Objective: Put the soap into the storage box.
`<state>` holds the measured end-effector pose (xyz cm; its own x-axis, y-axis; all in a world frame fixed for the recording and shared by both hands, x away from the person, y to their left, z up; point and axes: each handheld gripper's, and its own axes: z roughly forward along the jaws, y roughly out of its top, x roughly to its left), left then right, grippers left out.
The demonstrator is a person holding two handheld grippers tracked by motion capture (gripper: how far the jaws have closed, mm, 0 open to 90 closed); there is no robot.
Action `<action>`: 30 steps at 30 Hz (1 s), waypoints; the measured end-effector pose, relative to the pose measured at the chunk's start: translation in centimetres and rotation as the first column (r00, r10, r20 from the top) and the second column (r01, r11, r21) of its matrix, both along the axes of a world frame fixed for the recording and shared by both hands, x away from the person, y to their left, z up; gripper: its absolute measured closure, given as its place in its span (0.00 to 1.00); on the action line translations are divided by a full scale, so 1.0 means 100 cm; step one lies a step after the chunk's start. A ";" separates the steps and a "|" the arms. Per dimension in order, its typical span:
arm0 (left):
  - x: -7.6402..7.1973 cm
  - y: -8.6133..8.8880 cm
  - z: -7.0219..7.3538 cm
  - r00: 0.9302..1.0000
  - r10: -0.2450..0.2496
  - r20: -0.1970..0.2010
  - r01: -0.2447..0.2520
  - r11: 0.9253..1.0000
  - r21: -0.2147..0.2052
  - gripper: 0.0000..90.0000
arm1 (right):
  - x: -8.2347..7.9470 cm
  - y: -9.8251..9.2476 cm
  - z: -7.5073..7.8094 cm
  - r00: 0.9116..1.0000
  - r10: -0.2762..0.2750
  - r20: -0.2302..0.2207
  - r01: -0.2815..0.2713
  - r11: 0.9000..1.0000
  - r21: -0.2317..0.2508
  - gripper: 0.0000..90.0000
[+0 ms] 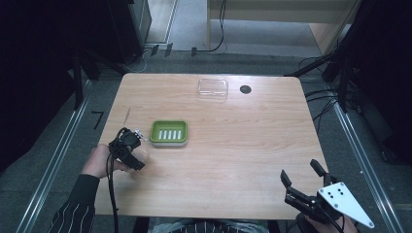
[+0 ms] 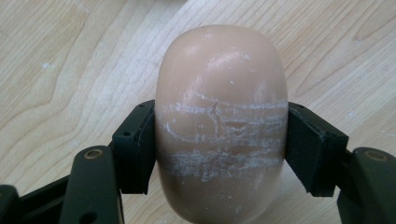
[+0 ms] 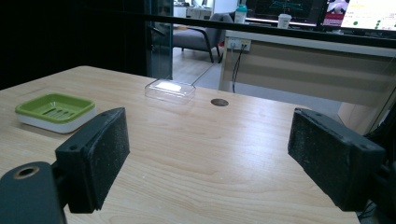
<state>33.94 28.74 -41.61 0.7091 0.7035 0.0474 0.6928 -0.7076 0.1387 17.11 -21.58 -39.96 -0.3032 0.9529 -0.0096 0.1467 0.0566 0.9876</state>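
While the left tongs (image 1: 137, 156) clamp the soap bar (image 2: 220, 121) across its short width near the counter's (image 1: 233, 160) left edge, the green soap dish (image 1: 168, 132) lies just beyond; the right tongs (image 1: 305, 175) gape empty, farther off

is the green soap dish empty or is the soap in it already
Empty. The green soap dish shows only its bare slotted floor, while the soap is clamped between the left tongs beside the dish.
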 end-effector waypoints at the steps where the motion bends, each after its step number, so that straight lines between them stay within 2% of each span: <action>1: 0.000 -0.001 0.001 1.000 -0.006 0.003 0.006 1.000 0.005 0.37 | 0.000 0.000 0.000 1.000 0.000 0.001 0.000 1.000 0.000 0.15; 16: 0.007 -0.019 0.011 0.996 -0.082 0.026 0.082 0.997 0.014 0.37 | 0.000 0.000 0.000 1.000 0.000 0.002 0.000 1.000 -0.001 0.15; 30: 0.020 -0.039 0.017 0.983 -0.182 0.035 0.181 0.983 0.038 0.37 | 0.000 0.000 0.000 1.000 0.000 0.001 0.000 1.000 -0.003 0.15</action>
